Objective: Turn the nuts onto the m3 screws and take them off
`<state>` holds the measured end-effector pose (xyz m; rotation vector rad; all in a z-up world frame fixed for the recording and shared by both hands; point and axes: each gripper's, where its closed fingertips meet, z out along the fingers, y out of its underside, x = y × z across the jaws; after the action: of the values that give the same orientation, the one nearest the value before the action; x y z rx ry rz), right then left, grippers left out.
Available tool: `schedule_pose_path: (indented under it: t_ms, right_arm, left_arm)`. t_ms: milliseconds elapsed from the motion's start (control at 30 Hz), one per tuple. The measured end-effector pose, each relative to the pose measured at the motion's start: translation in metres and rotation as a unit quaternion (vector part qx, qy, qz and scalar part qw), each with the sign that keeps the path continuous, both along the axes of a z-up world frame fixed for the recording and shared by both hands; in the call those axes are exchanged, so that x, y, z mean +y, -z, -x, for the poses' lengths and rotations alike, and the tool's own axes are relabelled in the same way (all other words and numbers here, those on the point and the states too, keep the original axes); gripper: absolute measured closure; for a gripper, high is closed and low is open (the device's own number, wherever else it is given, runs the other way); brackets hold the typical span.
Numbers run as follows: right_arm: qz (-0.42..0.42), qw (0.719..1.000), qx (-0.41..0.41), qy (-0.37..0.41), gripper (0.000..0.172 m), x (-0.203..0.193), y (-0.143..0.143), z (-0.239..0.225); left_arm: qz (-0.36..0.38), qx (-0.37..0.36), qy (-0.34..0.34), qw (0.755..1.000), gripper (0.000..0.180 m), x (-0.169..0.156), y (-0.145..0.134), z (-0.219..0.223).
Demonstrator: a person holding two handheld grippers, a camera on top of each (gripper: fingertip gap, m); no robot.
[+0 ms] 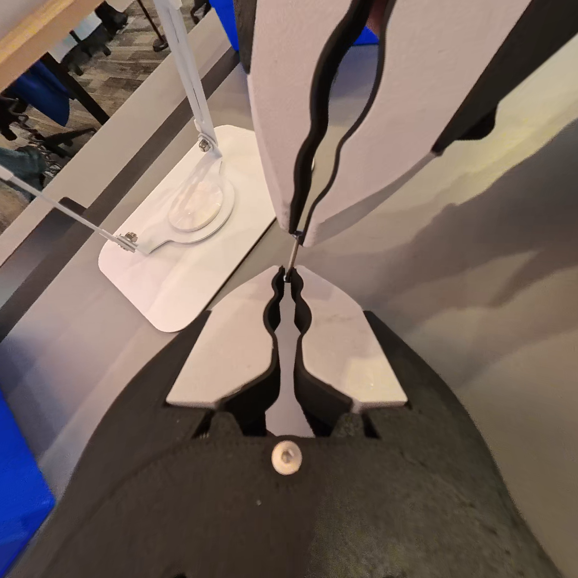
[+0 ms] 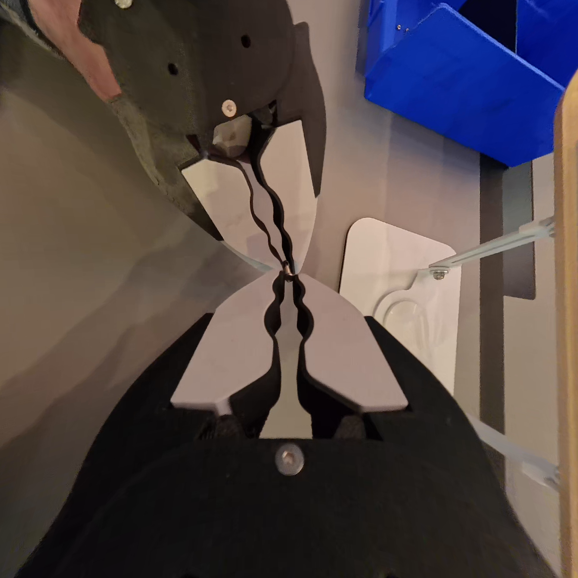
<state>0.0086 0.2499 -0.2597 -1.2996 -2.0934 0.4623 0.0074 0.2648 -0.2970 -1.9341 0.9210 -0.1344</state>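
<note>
The left tool (image 1: pixel 288 275) is nearly closed, its black-lined tips pinching one end of a thin metal pin (image 1: pixel 294 254). The right tool (image 2: pixel 289 278) faces it tip to tip, also nearly closed, and grips the other end of the same pin (image 2: pixel 287 271), so the small silvery rod bridges the short gap between the two tools above the table (image 1: pixel 406 281). In the left wrist view the right tool (image 1: pixel 299 233) comes down from the top of the frame, with its white fingers (image 1: pixel 275 125) filling much of the upper middle and hiding what lies behind. In the right wrist view the left tool (image 2: pixel 286 264) reaches in from the upper left, a hand (image 2: pixel 93 62) partly visible behind its black body. Just beside the tools on the grey table lies a white flat plate (image 1: pixel 175 281), which carries a round disc (image 1: pixel 197 206) and slim white bracket arms (image 1: pixel 184 62) bolted at its edge. Farther off stand blue bins (image 2: pixel 453 93) at the table's edge, and a pale wooden board (image 2: pixel 566 281) runs along the right side. Beyond the table a patterned carpet floor (image 1: pixel 103 72) with chair bases shows.
</note>
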Motion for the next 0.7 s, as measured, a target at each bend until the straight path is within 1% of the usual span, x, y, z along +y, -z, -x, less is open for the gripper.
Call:
schedule_pose_path:
  t_ms: [100,200,300,400,467,567,700]
  right_arm:
    - [0.03,0.999,0.011,0.028,0.166,0.001,0.003,0.002]
    - [0.086,0.994,0.034,0.061,0.167,0.002,0.003,0.004]
    - [0.142,0.984,0.058,0.094,0.167,0.002,0.003,0.005]
    - [0.177,0.973,0.07,0.127,0.167,0.003,0.005,0.006]
    - [0.204,0.964,0.082,0.15,0.167,0.004,0.006,0.007]
    - [0.209,0.96,0.094,0.162,0.167,0.004,0.006,0.006]
    - [0.183,0.966,0.097,0.155,0.167,0.003,0.004,0.006]
  left_arm:
    - [-0.011,0.029,-0.013,0.999,0.177,0.002,0.002,0.004]
    - [-0.02,0.049,-0.025,0.998,0.177,0.004,0.003,0.007]
    - [-0.03,0.069,-0.032,0.997,0.177,0.006,0.003,0.01]
    - [-0.04,0.095,-0.039,0.994,0.177,0.007,0.005,0.012]
    - [-0.041,0.098,-0.041,0.993,0.177,0.008,0.005,0.013]
    - [-0.039,0.096,-0.04,0.994,0.177,0.008,0.006,0.012]
    - [-0.039,0.091,-0.039,0.994,0.177,0.008,0.005,0.011]
